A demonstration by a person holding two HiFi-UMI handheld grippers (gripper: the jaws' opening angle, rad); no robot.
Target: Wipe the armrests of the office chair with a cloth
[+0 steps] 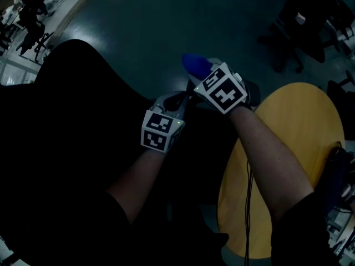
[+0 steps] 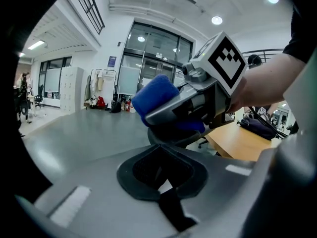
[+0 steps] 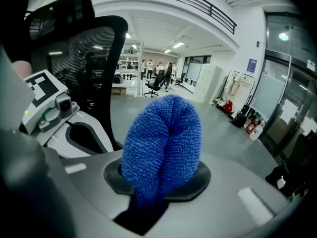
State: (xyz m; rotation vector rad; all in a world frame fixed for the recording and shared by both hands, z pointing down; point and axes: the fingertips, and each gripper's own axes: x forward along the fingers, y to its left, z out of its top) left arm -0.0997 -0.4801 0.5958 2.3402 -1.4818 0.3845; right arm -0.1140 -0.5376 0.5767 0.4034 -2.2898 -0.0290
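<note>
Two grippers work close together here, each held in a bare-armed hand. The left gripper has its jaws drawn together with nothing between them. It sits just beside and slightly below the right one.

The right gripper is clamped on the single blue cloth. The cloth is a nubbly microfibre piece folded double, and it bulges out past the jaw tips in a rounded lobe. Seen from the left gripper view, the cloth hangs just above a dark rounded pad that looks like the armrest. I cannot tell whether the two touch.

One office chair fills the space to the person's left, with its black mesh back rising beside the grippers. One round yellow wooden table lies to the right. A thin black cable trails across the table and one dark bag sits on it.

Beyond them is a glossy grey floor. Further off, several more dark chairs stand around, and a small group of people is at the far end of the hall.
</note>
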